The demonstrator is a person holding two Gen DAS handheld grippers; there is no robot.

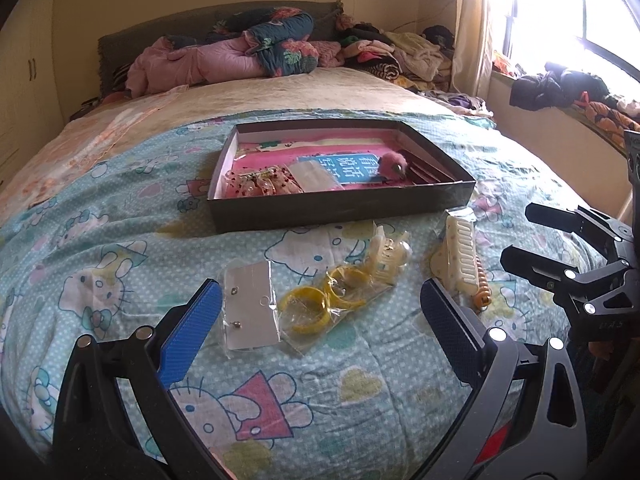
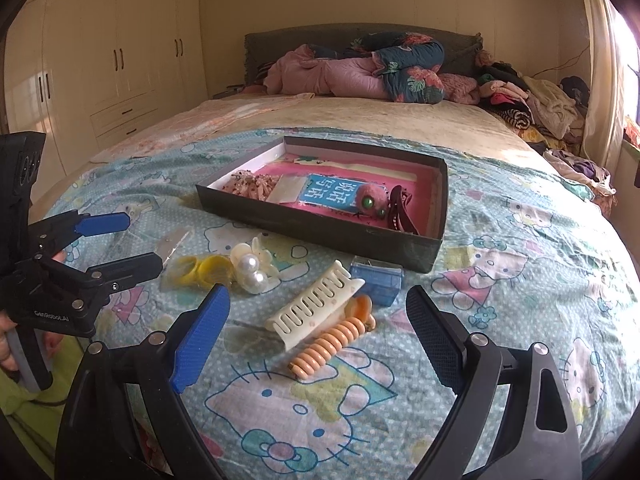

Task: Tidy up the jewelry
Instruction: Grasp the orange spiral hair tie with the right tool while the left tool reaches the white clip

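Left gripper (image 1: 316, 312) tilted down over bagged yellow rings (image 1: 324, 300), jaws apart, right gripper (image 2: 316, 328) likewise above cream comb clip (image 2: 312, 308)

One dark shallow box (image 2: 320, 232) at twelve o'clock on the bed; two yellow bangles (image 1: 320, 300) in one clear bag; one earring card (image 1: 250, 312) at nine o'clock; two cream claw clips (image 2: 316, 308); one orange spiral clip (image 2: 332, 340); one small blue box (image 2: 378, 280).
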